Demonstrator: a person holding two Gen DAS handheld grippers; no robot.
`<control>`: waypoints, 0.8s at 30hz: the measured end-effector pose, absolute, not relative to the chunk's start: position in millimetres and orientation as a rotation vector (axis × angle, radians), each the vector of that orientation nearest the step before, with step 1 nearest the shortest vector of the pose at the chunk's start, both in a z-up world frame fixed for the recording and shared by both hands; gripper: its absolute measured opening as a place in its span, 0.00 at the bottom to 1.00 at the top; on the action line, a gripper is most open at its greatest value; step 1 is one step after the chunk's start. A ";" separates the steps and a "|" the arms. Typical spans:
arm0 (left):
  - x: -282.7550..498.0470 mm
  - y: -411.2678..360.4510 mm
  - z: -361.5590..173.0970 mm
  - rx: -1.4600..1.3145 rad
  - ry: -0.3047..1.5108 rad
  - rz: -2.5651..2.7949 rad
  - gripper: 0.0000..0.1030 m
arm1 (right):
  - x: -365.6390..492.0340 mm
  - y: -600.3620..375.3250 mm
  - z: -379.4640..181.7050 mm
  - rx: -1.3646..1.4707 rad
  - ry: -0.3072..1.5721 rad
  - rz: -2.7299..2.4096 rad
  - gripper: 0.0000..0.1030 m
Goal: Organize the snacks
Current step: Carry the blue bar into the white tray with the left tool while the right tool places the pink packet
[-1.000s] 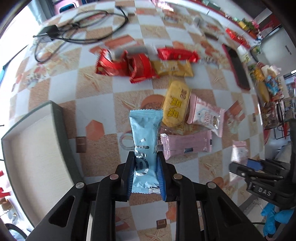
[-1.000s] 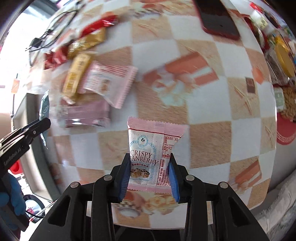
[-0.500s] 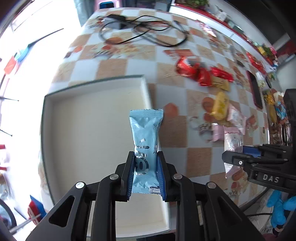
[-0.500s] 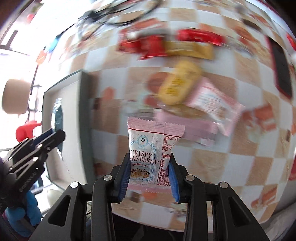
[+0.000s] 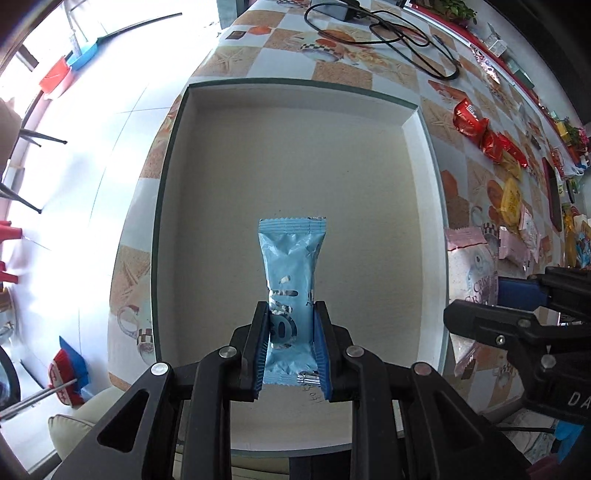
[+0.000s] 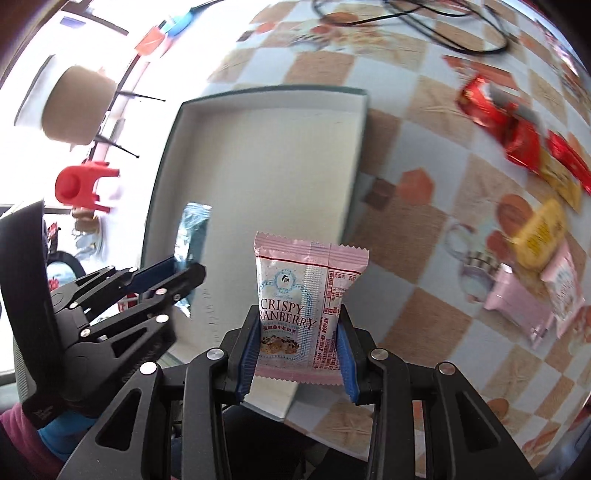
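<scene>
My left gripper (image 5: pixel 290 347) is shut on a light blue snack packet (image 5: pixel 291 266), which hangs over the middle of a shallow beige tray (image 5: pixel 295 155) with a dark green rim. My right gripper (image 6: pixel 298 350) is shut on a pink "Crispy Cranberry" packet (image 6: pixel 306 291), held above the tray's (image 6: pixel 258 166) near right corner. In the right wrist view the left gripper (image 6: pixel 173 273) and its blue packet (image 6: pixel 192 236) show at the left. In the left wrist view the right gripper (image 5: pixel 517 306) and its pink packet (image 5: pixel 472 266) show at the right.
Loose snacks lie on the checkered tablecloth to the right of the tray: red packets (image 5: pixel 487 136), a yellow packet (image 5: pixel 511 201), pink packets (image 6: pixel 524 306). A black cable (image 5: pixel 391 33) lies at the far side. A red stool (image 6: pixel 85 184) stands on the floor beyond the table's left edge.
Both grippers have swung left from over the snack pile to over the tray, each still holding its packet. The blue packet now hangs over the tray's floor, and the pink one near its corner.
</scene>
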State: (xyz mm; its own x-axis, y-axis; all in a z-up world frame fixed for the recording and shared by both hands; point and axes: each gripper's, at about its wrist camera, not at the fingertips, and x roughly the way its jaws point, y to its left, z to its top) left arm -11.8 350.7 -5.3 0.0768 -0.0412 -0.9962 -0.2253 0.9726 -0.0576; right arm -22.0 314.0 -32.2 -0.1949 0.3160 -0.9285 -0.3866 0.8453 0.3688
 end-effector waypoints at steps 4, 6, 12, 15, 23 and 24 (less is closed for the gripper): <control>-19.7 358.0 -10.7 -0.220 1.509 0.143 0.24 | -27.5 333.6 -40.4 -0.082 1.670 0.659 0.38; -22.3 359.9 -13.7 -0.221 1.519 0.139 0.25 | -29.1 337.7 -43.9 -0.085 1.681 0.662 0.38; -26.5 358.7 -14.7 -0.179 1.516 0.141 0.59 | -23.2 352.7 -50.1 -0.082 1.705 0.645 0.44; -25.8 358.7 -10.6 -0.164 1.501 0.153 0.70 | -20.5 354.3 -48.1 -0.074 1.696 0.630 0.45; -7.3 346.7 1.3 -0.136 1.475 0.126 0.76 | -9.4 321.3 -40.6 0.001 1.662 0.496 0.84; -4.3 342.5 3.4 -0.130 1.471 0.118 0.76 | -6.0 312.2 -42.7 0.023 1.665 0.465 0.84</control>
